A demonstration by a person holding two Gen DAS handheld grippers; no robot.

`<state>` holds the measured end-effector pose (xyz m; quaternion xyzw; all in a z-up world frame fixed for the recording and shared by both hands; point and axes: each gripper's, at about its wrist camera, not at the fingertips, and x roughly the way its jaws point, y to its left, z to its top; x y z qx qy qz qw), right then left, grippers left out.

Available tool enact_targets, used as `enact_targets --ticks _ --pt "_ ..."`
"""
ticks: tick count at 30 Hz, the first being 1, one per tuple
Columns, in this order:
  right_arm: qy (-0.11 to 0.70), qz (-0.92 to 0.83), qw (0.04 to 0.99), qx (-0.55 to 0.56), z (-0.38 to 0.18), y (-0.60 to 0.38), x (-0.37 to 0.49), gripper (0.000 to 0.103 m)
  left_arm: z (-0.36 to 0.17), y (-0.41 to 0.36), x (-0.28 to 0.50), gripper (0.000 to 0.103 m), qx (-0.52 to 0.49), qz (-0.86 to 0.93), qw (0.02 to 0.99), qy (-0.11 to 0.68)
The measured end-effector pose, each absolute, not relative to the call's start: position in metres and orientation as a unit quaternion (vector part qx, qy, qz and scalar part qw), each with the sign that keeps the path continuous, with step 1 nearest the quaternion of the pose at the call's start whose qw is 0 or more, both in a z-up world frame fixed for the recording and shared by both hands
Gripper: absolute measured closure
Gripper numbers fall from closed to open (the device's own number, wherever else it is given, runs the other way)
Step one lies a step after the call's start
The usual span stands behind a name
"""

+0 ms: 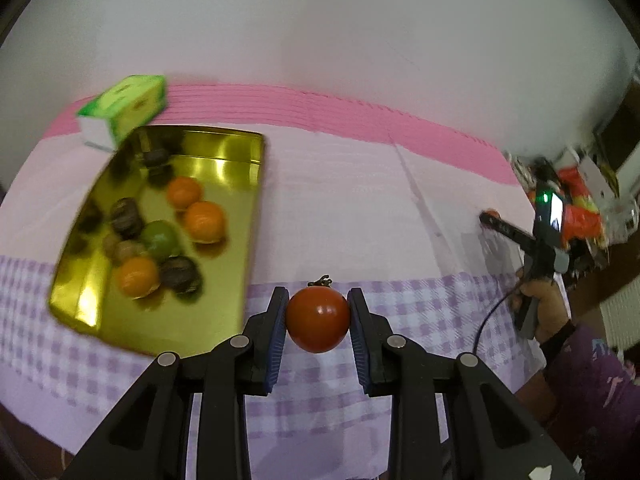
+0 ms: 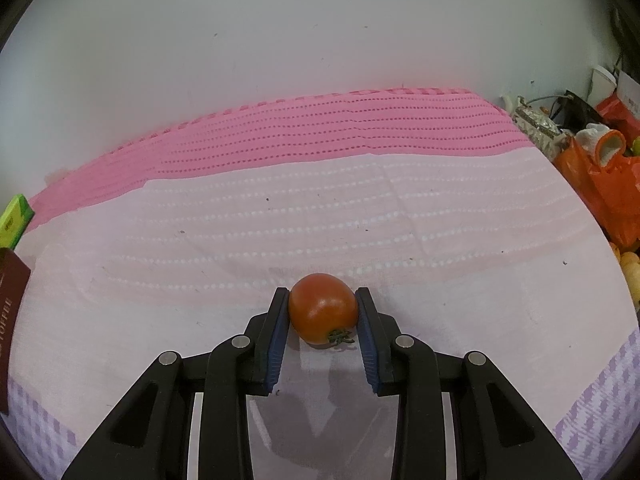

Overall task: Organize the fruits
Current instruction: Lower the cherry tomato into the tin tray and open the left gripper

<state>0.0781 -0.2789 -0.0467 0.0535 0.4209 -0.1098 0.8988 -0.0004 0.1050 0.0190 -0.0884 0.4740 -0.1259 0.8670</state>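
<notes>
At the far left of the left wrist view, a green and white box [image 1: 124, 110] lay on the pink strip of the cloth [image 1: 340, 208], just behind a gold tray [image 1: 248, 208]. The tray sat tilted in the picture on the pale and lilac-checked part of the cloth. Inside it were three oranges [image 1: 204, 222], one green fruit [image 1: 160, 240] among them, and several dark brown, ridged round things [image 1: 126, 216], too blurred to name. They were bunched toward the middle of the tray, some touching.

To the right of the tray, the left claw [image 1: 318, 312] was nearly closed, its blue pads pressed on both sides of a red tomato [image 1: 318, 318], stem pointing up. The tomato seemed to be clear of the checked cloth, beside the tray's near right edge and not inside it.

Far right in that view, a hand [image 1: 540, 304] in a purple sleeve held the other claw above the cloth, in front of orange bags and clutter.

In the right wrist view, a dark red booklet [image 2: 10, 320] showed at the left edge. In the middle, the right claw [image 2: 322, 308] was closed narrowly on a second tomato [image 2: 322, 308], which rested on the pale pink cloth [image 2: 360, 220] with its green stem turned toward the camera. An orange bag [image 2: 600, 184] sat at the right edge.
</notes>
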Motion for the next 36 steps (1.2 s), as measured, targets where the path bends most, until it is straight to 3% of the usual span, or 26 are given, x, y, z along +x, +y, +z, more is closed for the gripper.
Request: enact_targets --ticks 11,36 --pt "0.423 -0.115 0.898 0.044 -0.046 -0.275 0.078 0.069 0.017 0.181 -0.001 0.077 -0.127 -0.048 0.878 0.459" --pt "0.422 -0.112 0.898 0.048 -0.046 -0.277 0.078 0.069 0.001 0.191 0.095 0.077 -0.054 -0.001 0.888 0.456"
